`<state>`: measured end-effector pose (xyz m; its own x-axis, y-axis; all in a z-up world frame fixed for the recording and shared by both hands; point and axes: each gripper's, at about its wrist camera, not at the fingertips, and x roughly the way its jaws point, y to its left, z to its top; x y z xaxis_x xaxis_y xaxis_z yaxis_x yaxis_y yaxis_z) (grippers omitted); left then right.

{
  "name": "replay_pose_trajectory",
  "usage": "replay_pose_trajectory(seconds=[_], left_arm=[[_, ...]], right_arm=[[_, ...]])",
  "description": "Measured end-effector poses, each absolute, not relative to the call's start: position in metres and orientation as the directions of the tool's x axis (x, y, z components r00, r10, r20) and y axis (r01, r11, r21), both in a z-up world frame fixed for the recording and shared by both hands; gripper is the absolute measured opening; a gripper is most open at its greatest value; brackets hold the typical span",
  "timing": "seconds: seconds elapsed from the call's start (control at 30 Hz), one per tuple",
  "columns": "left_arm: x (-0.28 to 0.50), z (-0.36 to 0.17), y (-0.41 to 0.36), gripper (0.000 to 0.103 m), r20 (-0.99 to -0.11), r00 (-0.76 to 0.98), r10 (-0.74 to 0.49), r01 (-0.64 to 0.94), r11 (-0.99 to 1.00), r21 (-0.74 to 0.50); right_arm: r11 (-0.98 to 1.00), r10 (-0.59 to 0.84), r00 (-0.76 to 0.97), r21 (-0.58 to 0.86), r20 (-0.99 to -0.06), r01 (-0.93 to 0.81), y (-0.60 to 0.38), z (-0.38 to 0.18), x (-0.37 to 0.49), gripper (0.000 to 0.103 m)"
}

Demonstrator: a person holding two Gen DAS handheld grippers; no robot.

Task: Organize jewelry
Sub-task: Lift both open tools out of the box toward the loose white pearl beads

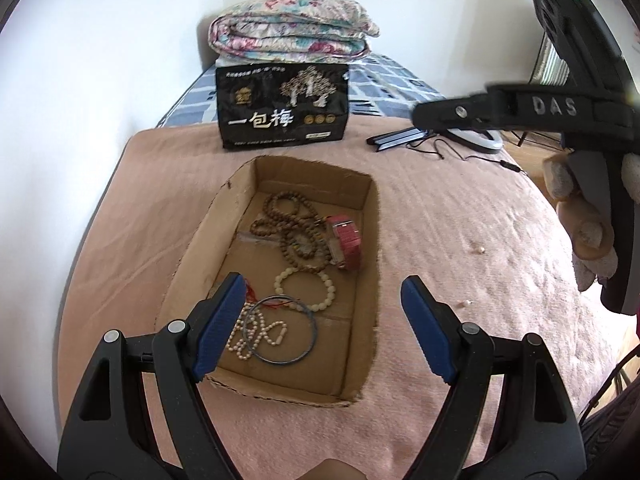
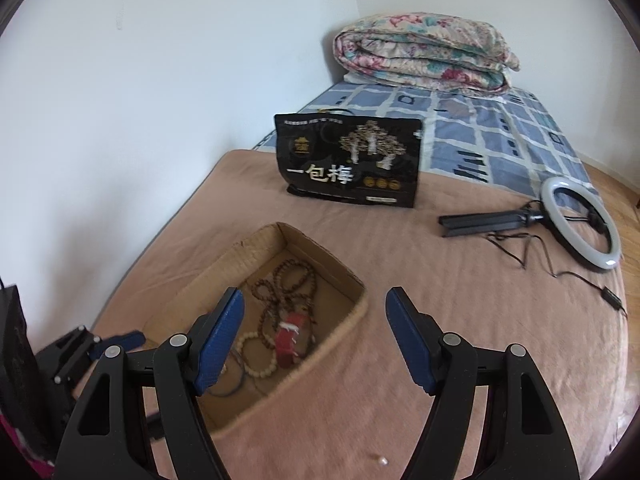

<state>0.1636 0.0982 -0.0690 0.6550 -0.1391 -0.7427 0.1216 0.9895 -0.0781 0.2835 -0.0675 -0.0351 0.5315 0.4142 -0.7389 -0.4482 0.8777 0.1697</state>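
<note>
Most pieces already sit in the shallow brown cardboard tray (image 1: pixel 192 248) on the pink blanket-covered bed (image 1: pixel 460 240), so I judge the job nearly done. Inside the tray: a long brown wooden bead strand (image 1: pixel 296 228) heaped toward the far end, a red-strapped watch (image 1: pixel 347 242) just beside it by the tray's right wall, a cream bead bracelet (image 1: pixel 306 290) around the middle, then a thin dark metal bangle (image 1: pixel 280 332) lying over a small white pearl strand (image 1: pixel 256 330) at the near end.

Left to do, I think: two small pale loose beads (image 1: pixel 467 303) on the blanket, right of the tray & well apart from it; one more pale bead (image 2: pixel 382 460) shows near the right claw (image 2: pixel 314 336). Can't tell if they're pearls or earrings, too small.

Tray's long axis runs away from me toward the black snack bag with gold print (image 1: pixel 284 110), near end closest to the left claw (image 1: pixel 322 324). Watch lies roughly along that same axis.

Left claw: spread wide, holding nothing, hanging over the tray's near end. Right claw: also spread wide & empty, over the tray's right edge.
</note>
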Motion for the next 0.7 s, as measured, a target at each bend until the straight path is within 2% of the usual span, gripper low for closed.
replay_pose_trajectory(seconds=[0.53,0.67,0.7], left_arm=[[0.141,-0.053,0.018,0.081,-0.698,0.674,-0.241,0.267,0.961,-0.074],[0.144,-0.063,-0.004,0.065,-0.718,0.647,-0.259,0.304,0.95,-0.069],[0.144,-0.066,-0.008,0.063,-0.722,0.639,-0.264,0.311,0.948,-0.072]], right_arm=[[0.938,0.317,0.589,0.155,-0.743,-0.309,-0.194,-0.047,0.232,0.075],[0.953,0.277,0.588,0.14,-0.76,-0.268,-0.217,-0.062,0.232,0.075],[0.956,0.27,0.585,0.142,-0.765,-0.256,-0.223,-0.066,0.234,0.075]])
